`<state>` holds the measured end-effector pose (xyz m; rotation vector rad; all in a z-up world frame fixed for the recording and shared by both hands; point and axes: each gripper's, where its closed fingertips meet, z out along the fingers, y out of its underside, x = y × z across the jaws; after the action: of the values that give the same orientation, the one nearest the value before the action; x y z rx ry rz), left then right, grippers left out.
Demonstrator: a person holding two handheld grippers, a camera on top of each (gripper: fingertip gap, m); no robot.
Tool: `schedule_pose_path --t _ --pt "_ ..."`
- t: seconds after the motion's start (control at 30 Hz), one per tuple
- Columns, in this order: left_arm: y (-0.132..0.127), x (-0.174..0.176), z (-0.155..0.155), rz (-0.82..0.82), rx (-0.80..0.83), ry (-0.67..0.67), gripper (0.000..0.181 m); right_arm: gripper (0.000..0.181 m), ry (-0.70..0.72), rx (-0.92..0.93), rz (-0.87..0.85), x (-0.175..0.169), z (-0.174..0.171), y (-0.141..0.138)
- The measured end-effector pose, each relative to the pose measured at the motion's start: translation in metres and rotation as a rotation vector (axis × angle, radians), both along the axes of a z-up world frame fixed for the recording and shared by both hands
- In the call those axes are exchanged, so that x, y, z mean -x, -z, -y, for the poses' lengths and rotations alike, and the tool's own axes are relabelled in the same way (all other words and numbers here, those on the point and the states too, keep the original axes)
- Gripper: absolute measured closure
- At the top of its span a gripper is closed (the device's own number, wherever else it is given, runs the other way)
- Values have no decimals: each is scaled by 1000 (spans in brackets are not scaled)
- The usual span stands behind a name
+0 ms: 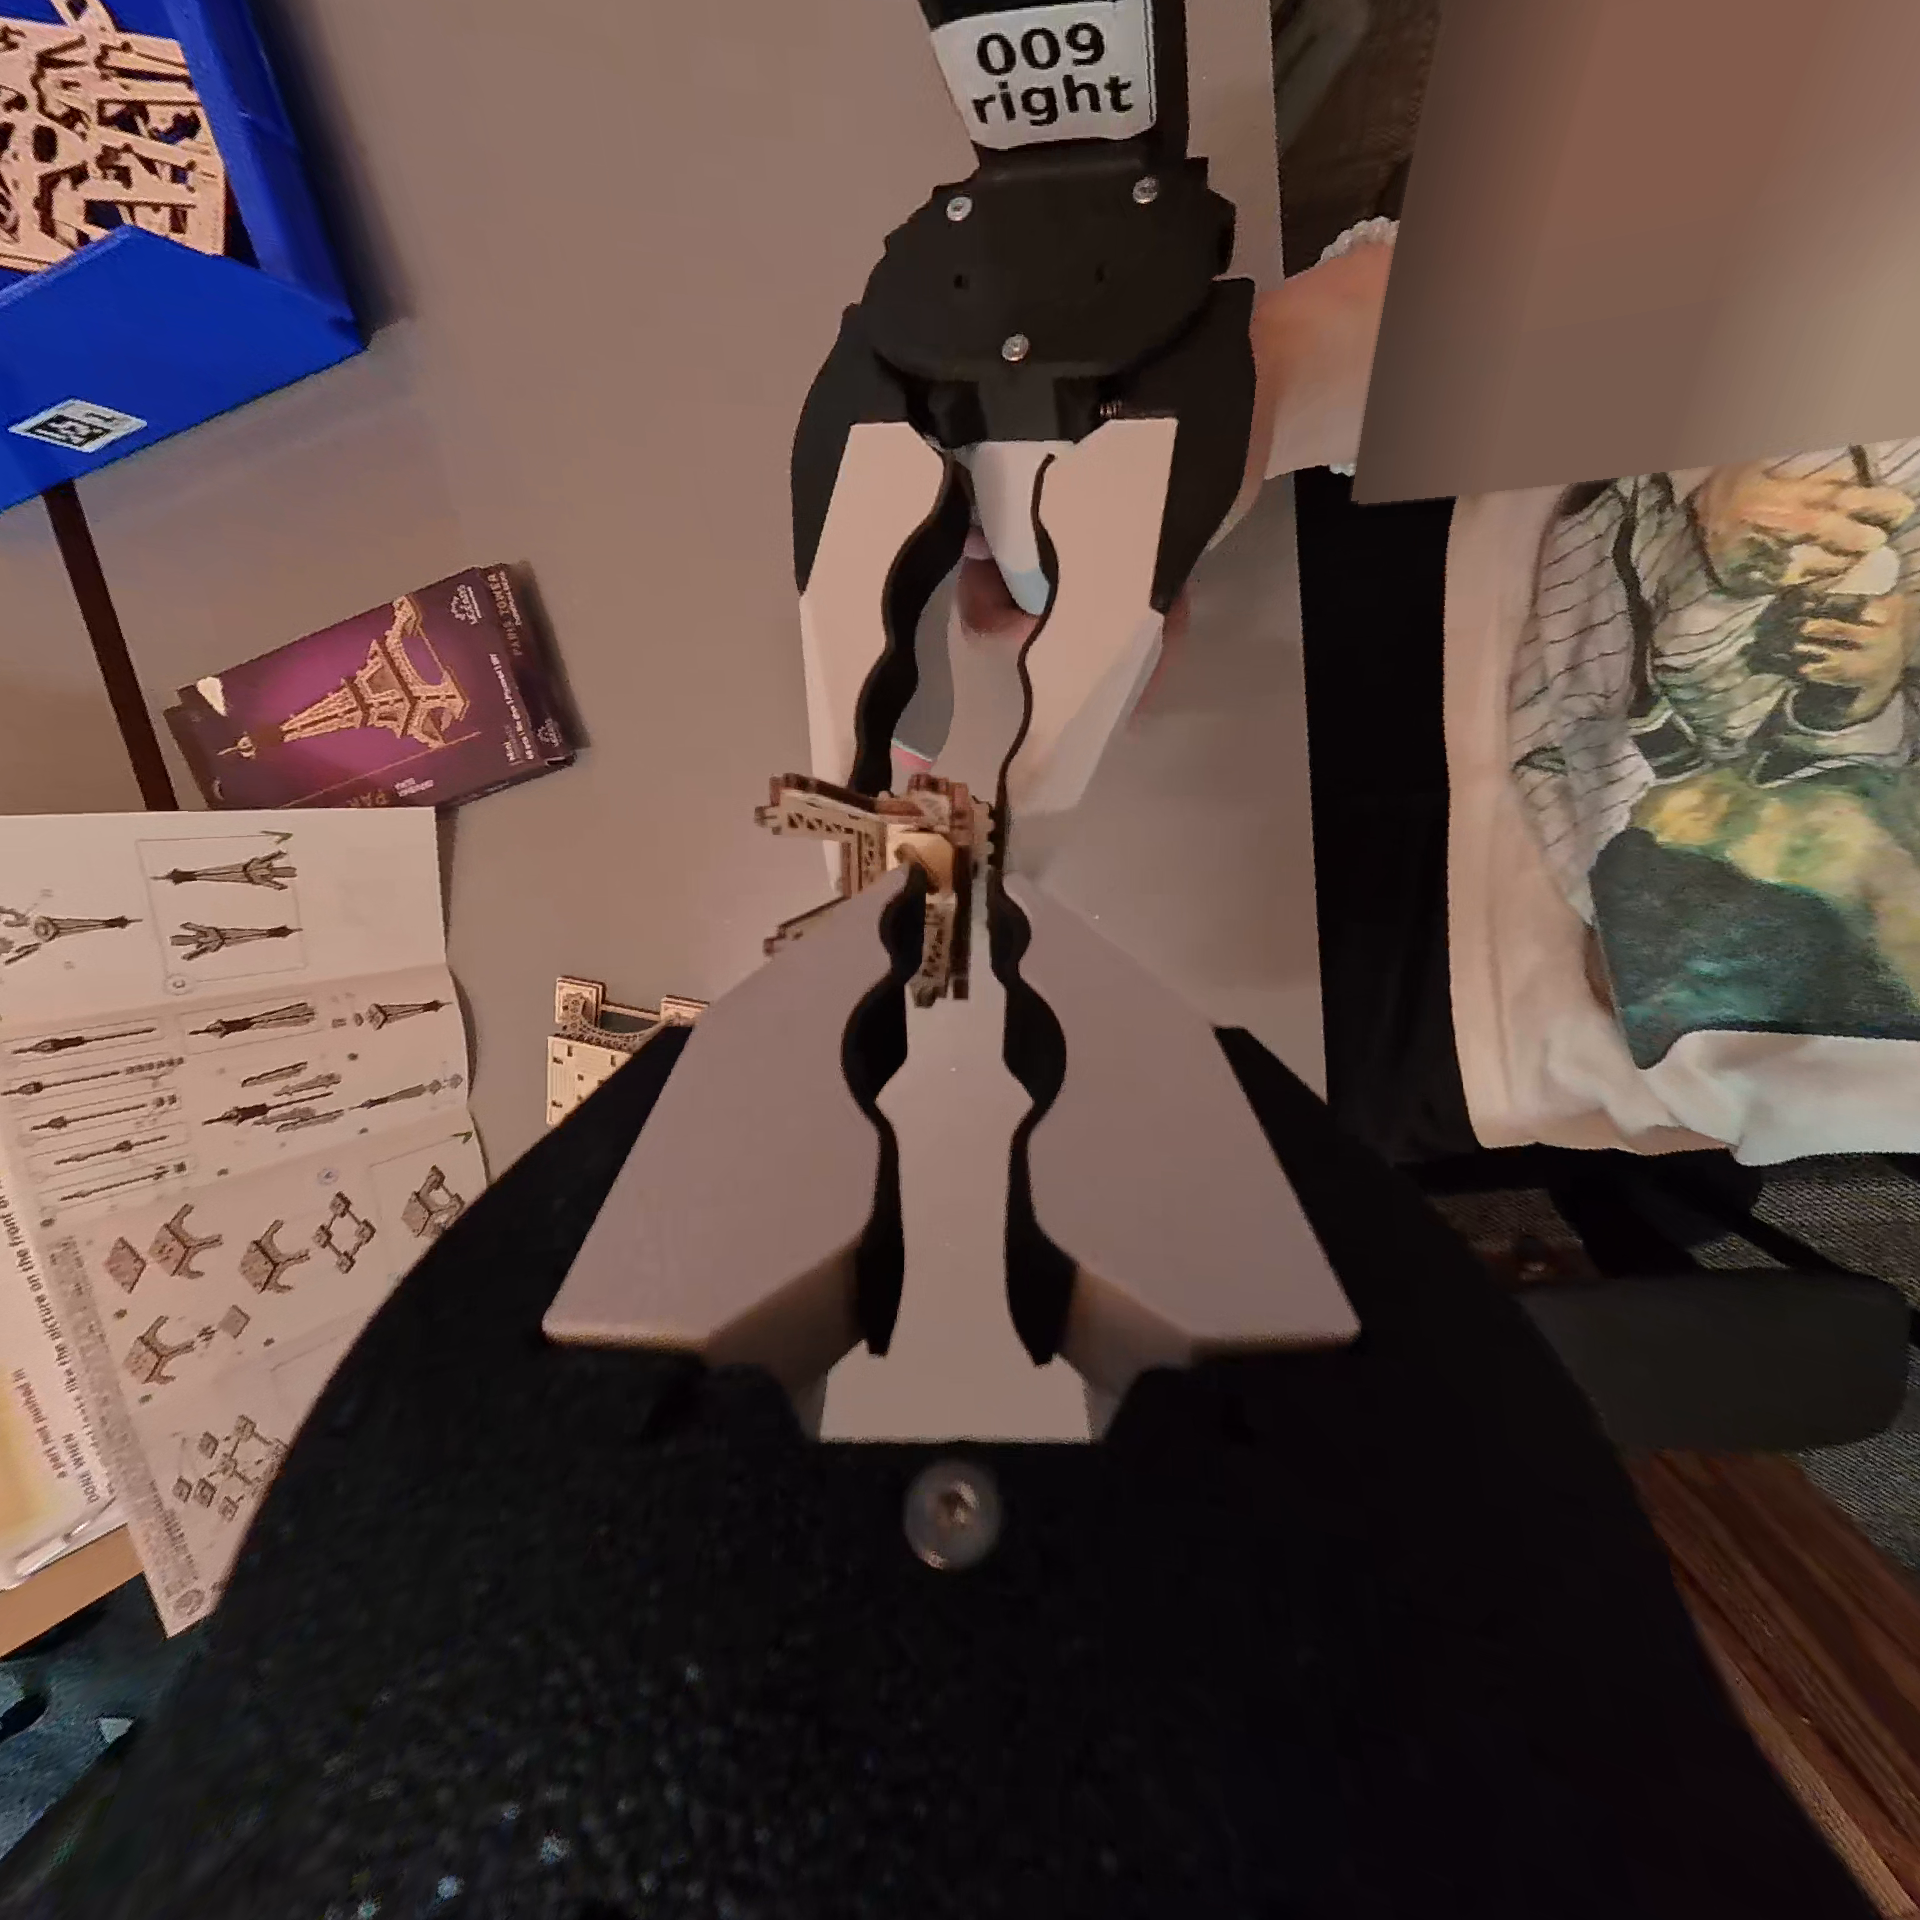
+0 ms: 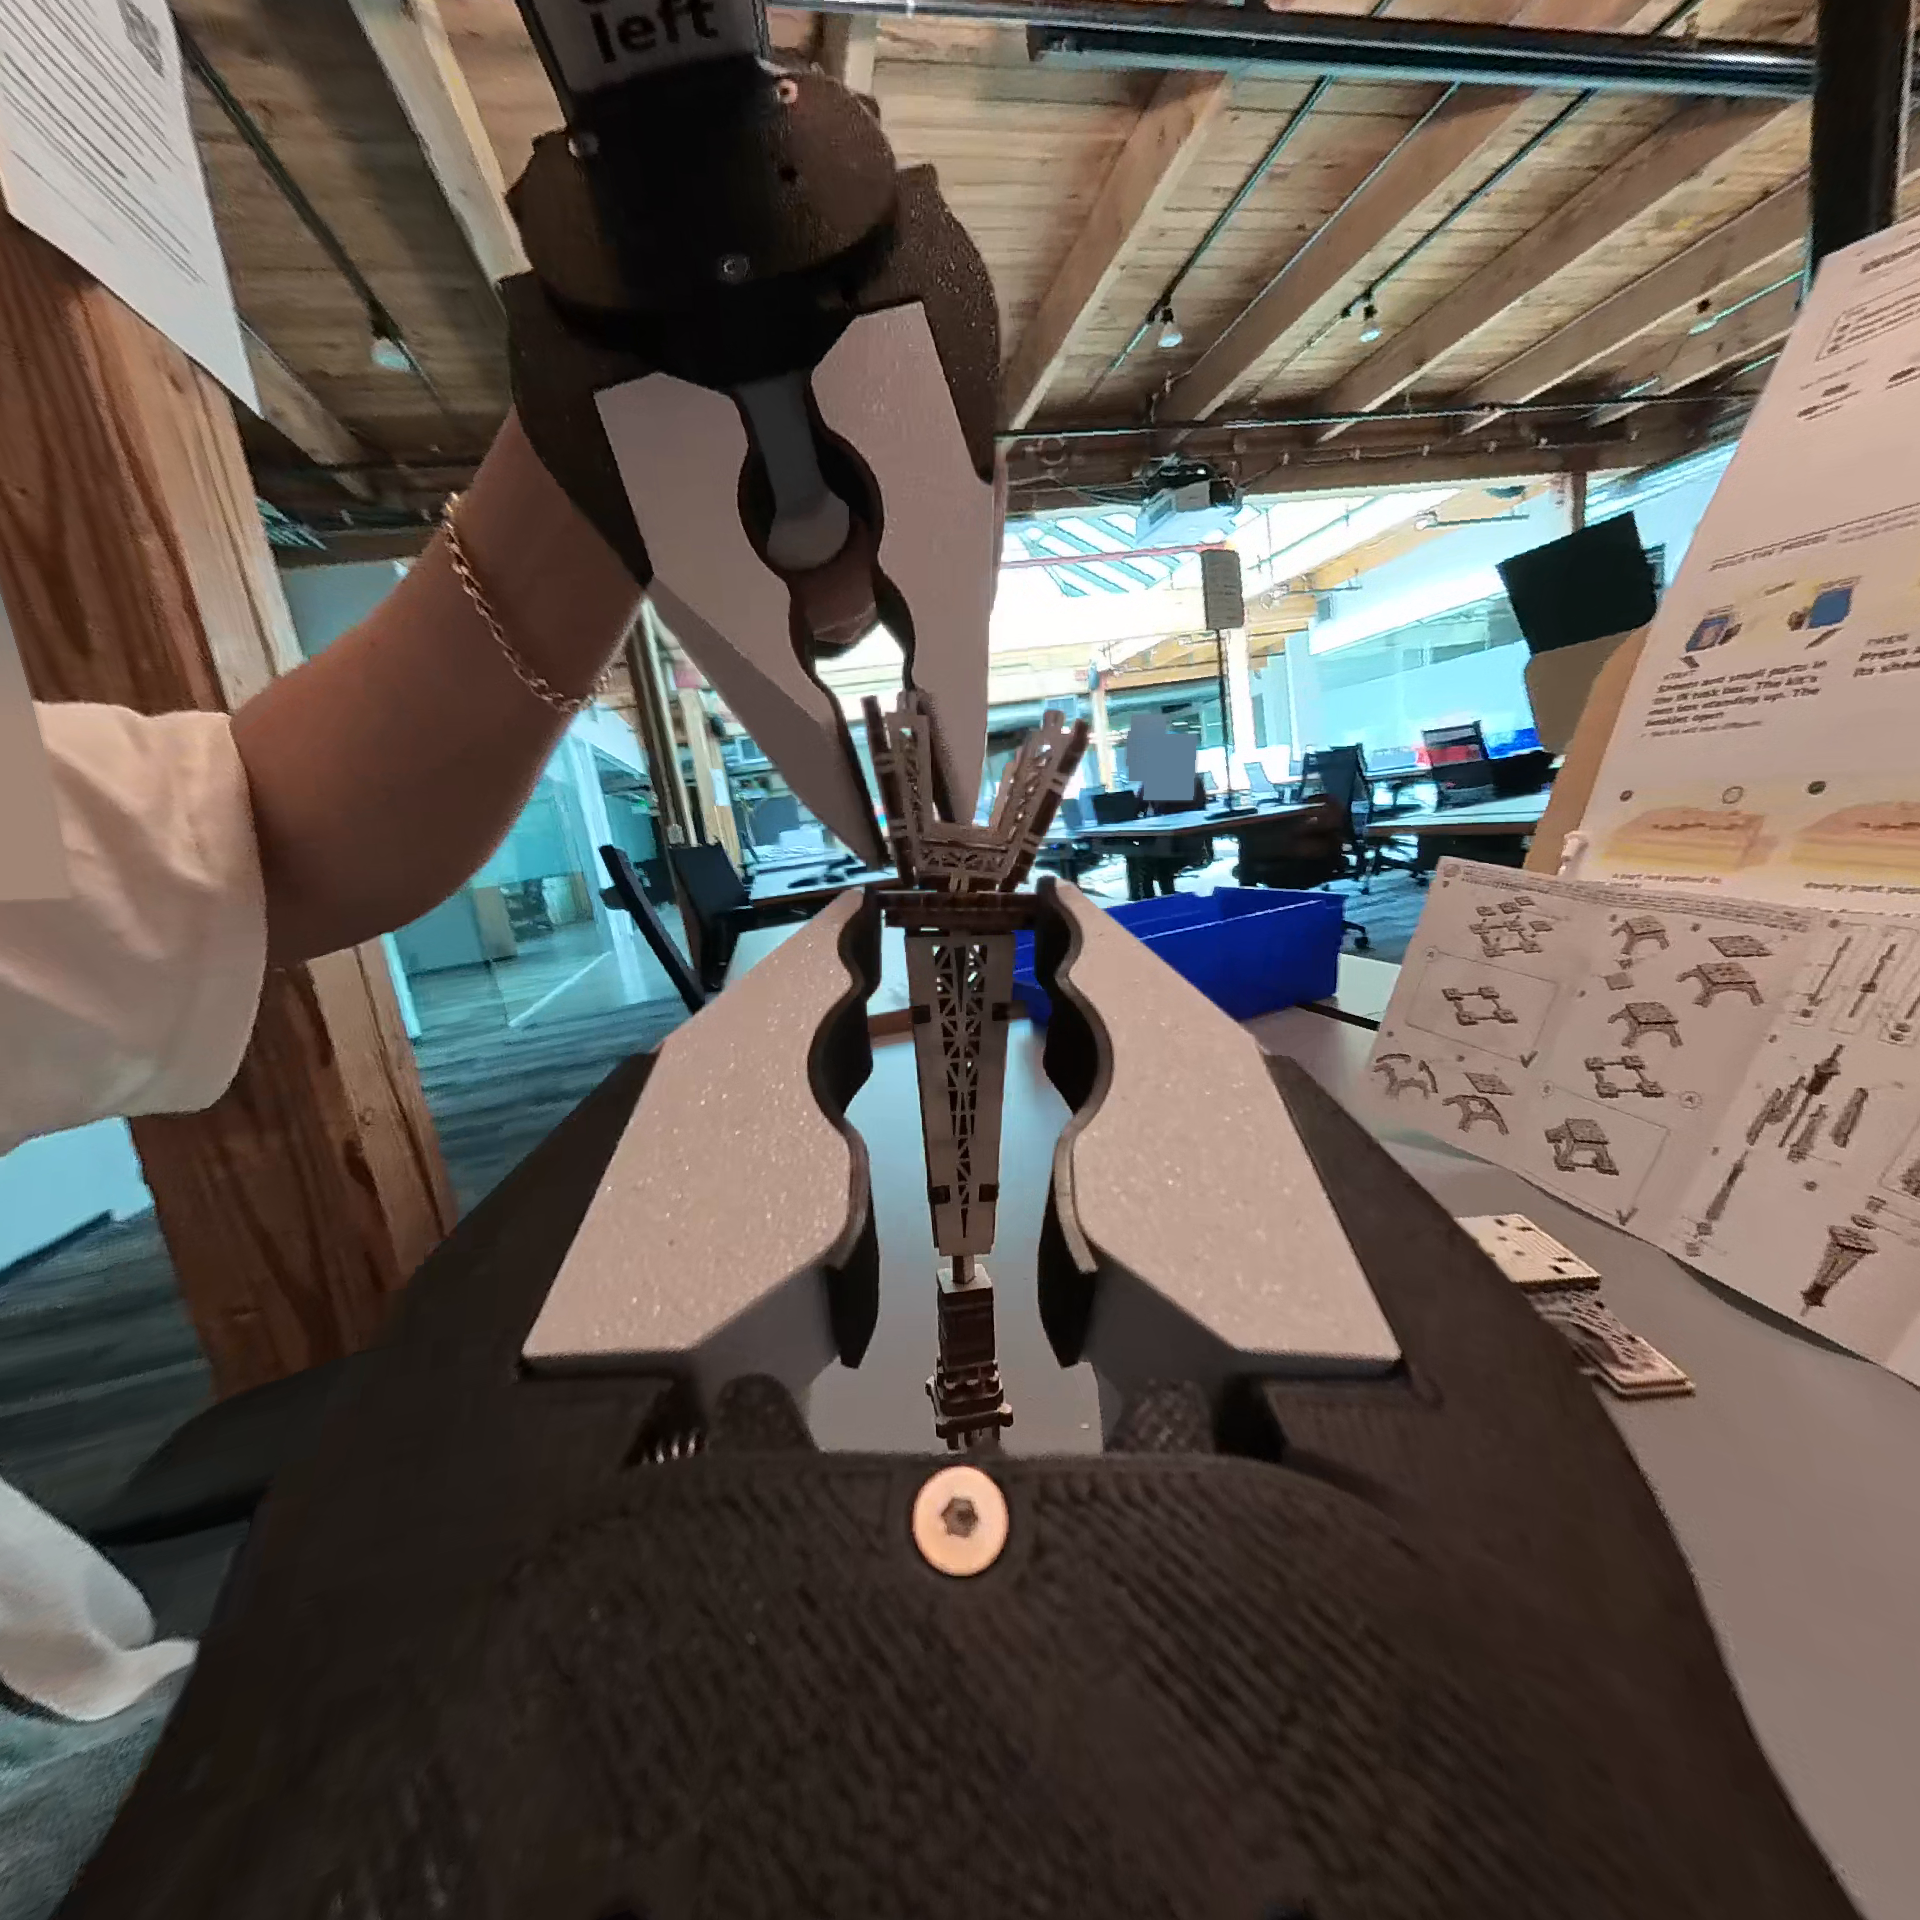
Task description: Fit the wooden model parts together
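Where the two grippers meet above the table (image 1: 623,416), the wooden tower (image 2: 956,1091) is held in the air between them. The right gripper (image 2: 958,914) is clamped on the tower's square platform, spire pointing back toward its camera. The left gripper (image 2: 914,821) is closed on one of the splayed legs (image 2: 906,769) at the tower's far end. On the table lie an instruction sheet (image 1: 229,1122), a purple box (image 1: 384,696), a blue bin (image 1: 177,343) holding part sheets, and a spare wooden section (image 1: 597,1039).
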<state>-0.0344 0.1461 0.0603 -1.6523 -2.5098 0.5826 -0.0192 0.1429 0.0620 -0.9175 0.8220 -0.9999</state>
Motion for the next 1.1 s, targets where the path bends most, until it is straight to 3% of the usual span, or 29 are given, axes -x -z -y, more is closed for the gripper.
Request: schedule_pose_path --t 0.03,0.17,0.67,0.87,1.1 --pt "0 -1 0 9 5 -1 172 153 -1 -7 5 0 0 -1" --pt "-2 1 0 24 22 20 180 153 26 20 -12 -1 2 2" --pt "3 -3 -2 109 -71 41 181 154 87 65 -33 -2 3 2" --pt "3 -1 -3 -1 -171 -3 181 154 108 75 -26 -1 2 -1" --pt "9 -5 -1 12 -206 -18 181 154 89 30 -42 -5 4 4"
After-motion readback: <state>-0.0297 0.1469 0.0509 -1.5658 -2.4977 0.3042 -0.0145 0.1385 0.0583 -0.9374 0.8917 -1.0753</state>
